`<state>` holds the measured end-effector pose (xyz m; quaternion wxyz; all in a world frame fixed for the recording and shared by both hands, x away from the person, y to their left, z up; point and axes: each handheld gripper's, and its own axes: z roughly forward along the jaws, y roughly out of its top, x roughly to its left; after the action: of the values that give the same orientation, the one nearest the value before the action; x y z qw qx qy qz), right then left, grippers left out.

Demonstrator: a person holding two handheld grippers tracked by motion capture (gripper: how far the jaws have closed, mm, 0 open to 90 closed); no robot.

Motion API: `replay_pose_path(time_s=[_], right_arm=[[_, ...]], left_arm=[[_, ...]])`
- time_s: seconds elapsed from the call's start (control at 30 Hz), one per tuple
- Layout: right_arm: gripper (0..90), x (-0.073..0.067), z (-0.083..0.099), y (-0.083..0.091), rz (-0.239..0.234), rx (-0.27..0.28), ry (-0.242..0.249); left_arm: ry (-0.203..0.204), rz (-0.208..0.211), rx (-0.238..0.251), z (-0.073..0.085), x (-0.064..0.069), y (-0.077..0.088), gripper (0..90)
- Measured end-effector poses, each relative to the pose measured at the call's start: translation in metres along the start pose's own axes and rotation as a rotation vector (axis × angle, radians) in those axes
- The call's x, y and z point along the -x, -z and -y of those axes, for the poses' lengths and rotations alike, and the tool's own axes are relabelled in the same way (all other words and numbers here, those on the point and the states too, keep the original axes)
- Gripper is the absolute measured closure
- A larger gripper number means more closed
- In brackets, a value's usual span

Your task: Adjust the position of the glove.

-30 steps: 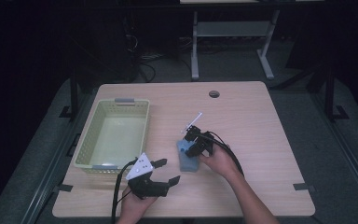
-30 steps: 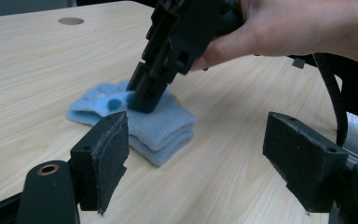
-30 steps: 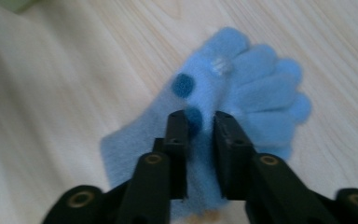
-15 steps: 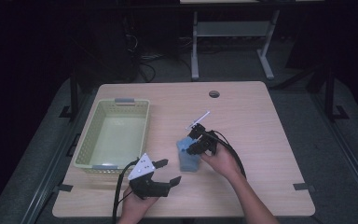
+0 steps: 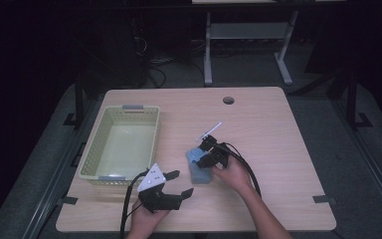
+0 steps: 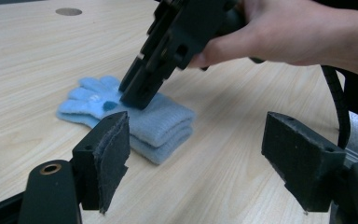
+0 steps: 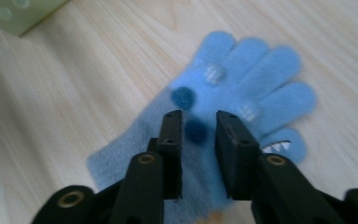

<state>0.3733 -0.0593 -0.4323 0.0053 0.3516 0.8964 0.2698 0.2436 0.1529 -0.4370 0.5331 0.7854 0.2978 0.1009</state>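
Since the earlier frame, nothing has shifted much, but the right gripper point(image 5: 205, 153) has just been opening its jaws a little; they press down on the blue glove point(image 5: 199, 169), slightly apart. At 7 o'clock from it, the left gripper point(image 5: 176, 183) hovers spread wide, near the basket point(image 5: 87, 162).

Right gripper point(image 5: 205, 155) down on blue glove point(image 5: 199, 172) mid-bench point(image 5: 278, 149); left gripper point(image 5: 178, 184) near front edge; yellow basket point(image 5: 90, 158) left.

Right tool point(image 5: 205, 152) tipped down, jaws narrowly parted after just opening; left tool point(image 5: 177, 183) level, jaws wide.
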Motion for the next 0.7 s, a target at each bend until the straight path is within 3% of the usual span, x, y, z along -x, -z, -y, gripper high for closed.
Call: replay_pose_path(time_s=[0.07,0.1,0.13,0.17,0.23,0.37,0.5,0.53,0.6,0.63,0.7], right_arm=[[66.3,0.003,0.004,0.008,0.004,0.027,-0.015],[63.3,0.006,0.008,0.017,-0.018,0.067,-0.047],[63.3,0.006,0.008,0.017,-0.018,0.067,-0.047],[55.7,0.008,0.014,0.024,-0.028,0.102,-0.087],[54.3,0.01,0.018,0.029,-0.036,0.129,-0.116],[48.8,0.017,0.038,0.042,-0.08,0.2,-0.216],[48.1,0.024,0.054,0.041,-0.116,0.216,-0.272],[48.2,0.024,0.056,0.041,-0.122,0.216,-0.291],[46.6,0.026,0.065,0.037,-0.155,0.246,-0.36],[46.6,0.026,0.065,0.037,-0.155,0.246,-0.36],[46.0,0.025,0.067,0.036,-0.159,0.249,-0.388]], left_arm=[[0.012,-0.002,-0.001,0.0,-0.001,-0.001,23.3],[0.025,0.0,-0.001,0.0,-0.002,-0.002,23.3],[0.039,0.004,-0.002,0.0,-0.003,-0.002,23.3],[0.065,0.013,-0.005,0.0,-0.004,-0.003,23.2],[0.152,0.07,0.002,-0.001,-0.006,-0.005,23.3],[0.153,0.049,-0.005,-0.006,-0.003,-0.008,23.5],[0.218,0.032,-0.022,-0.01,-0.008,-0.015,23.9],[0.251,0.032,-0.027,-0.011,-0.01,-0.019,23.9],[0.255,0.009,-0.024,-0.012,-0.012,-0.024,23.9],[0.255,0.002,-0.026,-0.012,-0.014,-0.026,23.9],[0.294,-0.003,-0.046,-0.012,-0.018,-0.032,24.0]])
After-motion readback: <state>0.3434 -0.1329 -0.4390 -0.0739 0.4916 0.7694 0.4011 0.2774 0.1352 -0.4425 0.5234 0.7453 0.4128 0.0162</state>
